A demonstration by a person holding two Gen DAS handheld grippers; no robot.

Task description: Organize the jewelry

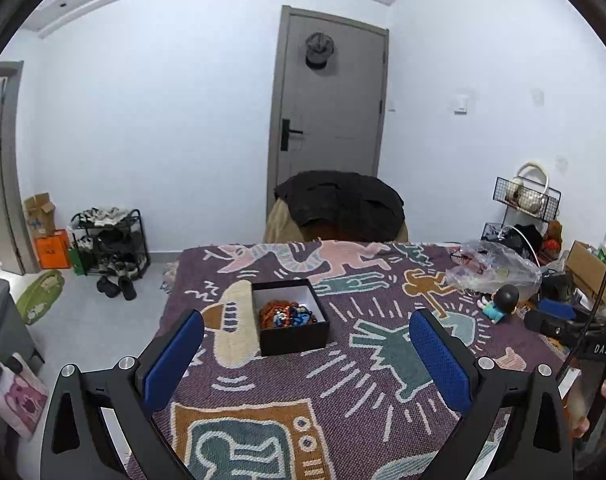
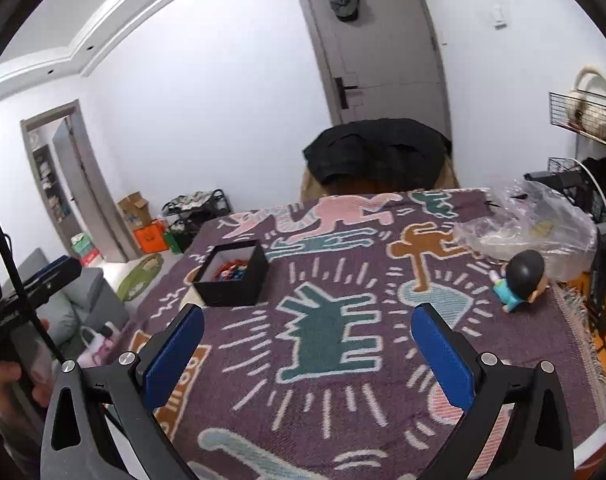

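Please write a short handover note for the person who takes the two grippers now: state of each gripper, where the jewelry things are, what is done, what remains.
Left gripper: open, empty, above the cloth, pointing at the black box.
Right gripper: open, empty, above the cloth; the box is ahead and to its left.
The box stands open on the patterned cloth, no lid in view. Inside lies a mixed heap of beaded jewelry, orange and blue.
A small figurine and a clear plastic bag lie at the right side of the cloth.
Done: nothing that I can confirm; no jewelry lies outside the box.
Left: the beads look unsorted, so probably the whole sorting.
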